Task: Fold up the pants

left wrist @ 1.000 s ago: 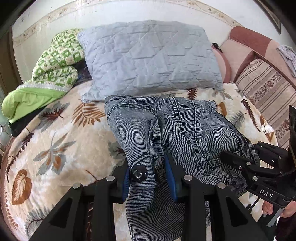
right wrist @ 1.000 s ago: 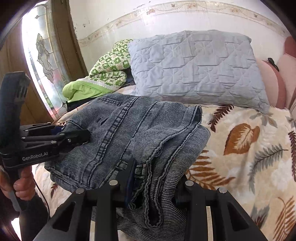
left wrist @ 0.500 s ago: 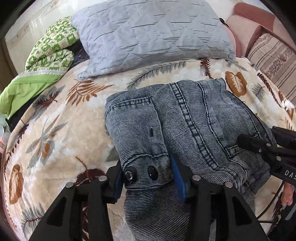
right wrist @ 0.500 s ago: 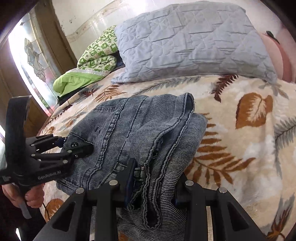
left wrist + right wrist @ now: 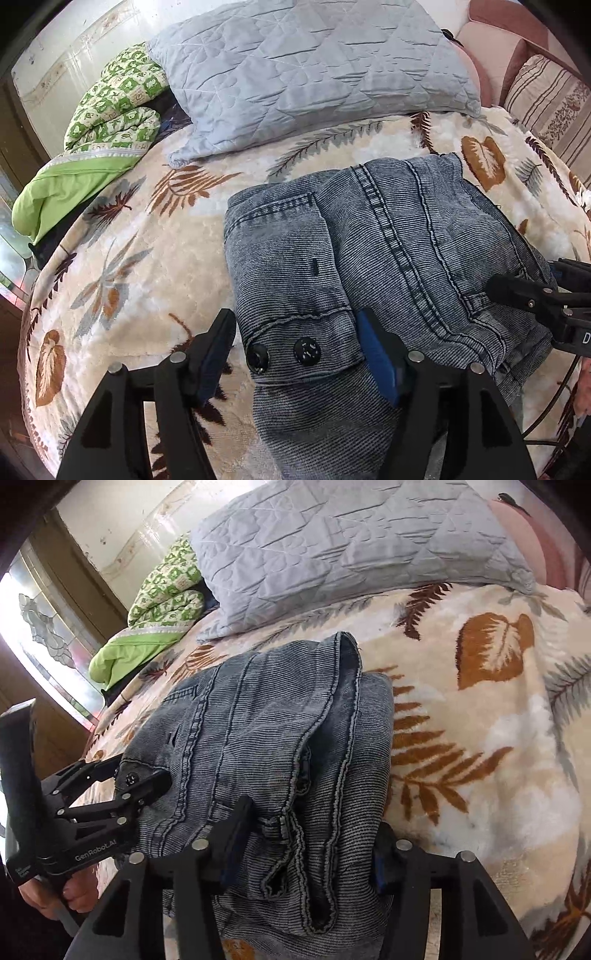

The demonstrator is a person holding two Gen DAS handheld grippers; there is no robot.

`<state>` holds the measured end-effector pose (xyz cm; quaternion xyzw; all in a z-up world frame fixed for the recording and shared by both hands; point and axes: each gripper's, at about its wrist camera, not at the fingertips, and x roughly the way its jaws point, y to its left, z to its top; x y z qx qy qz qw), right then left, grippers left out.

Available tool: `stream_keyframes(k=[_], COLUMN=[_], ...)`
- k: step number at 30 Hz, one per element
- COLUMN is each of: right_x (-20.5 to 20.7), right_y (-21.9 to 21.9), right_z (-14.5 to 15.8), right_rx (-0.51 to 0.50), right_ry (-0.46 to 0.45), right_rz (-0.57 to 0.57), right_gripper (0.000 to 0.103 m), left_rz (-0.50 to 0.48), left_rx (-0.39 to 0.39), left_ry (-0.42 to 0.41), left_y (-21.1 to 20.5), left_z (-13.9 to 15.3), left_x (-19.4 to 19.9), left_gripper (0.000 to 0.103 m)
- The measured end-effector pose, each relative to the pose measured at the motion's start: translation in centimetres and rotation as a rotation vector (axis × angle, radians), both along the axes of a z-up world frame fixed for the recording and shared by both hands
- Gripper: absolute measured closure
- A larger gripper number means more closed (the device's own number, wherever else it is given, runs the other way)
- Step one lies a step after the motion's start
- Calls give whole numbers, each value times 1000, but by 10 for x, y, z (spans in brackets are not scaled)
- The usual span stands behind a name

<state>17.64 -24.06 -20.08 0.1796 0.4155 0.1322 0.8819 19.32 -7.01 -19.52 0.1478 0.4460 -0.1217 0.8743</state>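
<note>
A leaf-print blanket [image 5: 122, 266] covers the bed, with a grey quilted pillow [image 5: 314, 70] beside a green quilt [image 5: 110, 110]. Folded jeans [image 5: 388, 258] lie on the blanket; the left gripper [image 5: 295, 354] and right gripper [image 5: 306, 845] both stand spread around them.

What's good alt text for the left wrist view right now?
Folded grey-blue denim pants lie on a leaf-print blanket, their two-button waistband between the spread fingers of the left tongs. The right tongs reach in at the pants' right edge. Behind them sit a grey quilted pillow and a green patterned quilt.
</note>
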Motion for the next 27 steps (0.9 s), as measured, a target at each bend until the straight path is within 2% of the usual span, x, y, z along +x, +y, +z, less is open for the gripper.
stream_keyframes(k=[8,15,22,25,27], right_x=[-28,-69,-112,-132,-144], right_y=[1,-8,1,5,7], right_z=[23,55,89,99,104], right_rx=[-89,-70,-77,-93,-98], right_ry=[-49,-144,-240,-272,-289], right_rz=[-47,-77,-73,-71,-73], right_gripper=[44,44,41,41,40], left_rz=[44,82,116,134,145], left_rx=[-16,-38,-61,-54,-43], left_ry=[-57,-127,-213,-254,-290], left_y=[14,28,36,36,35], left_z=[30,65,100,108,114], left_x=[-23,-51,-92,-112,-125], left_gripper=[31,29,21,14,14])
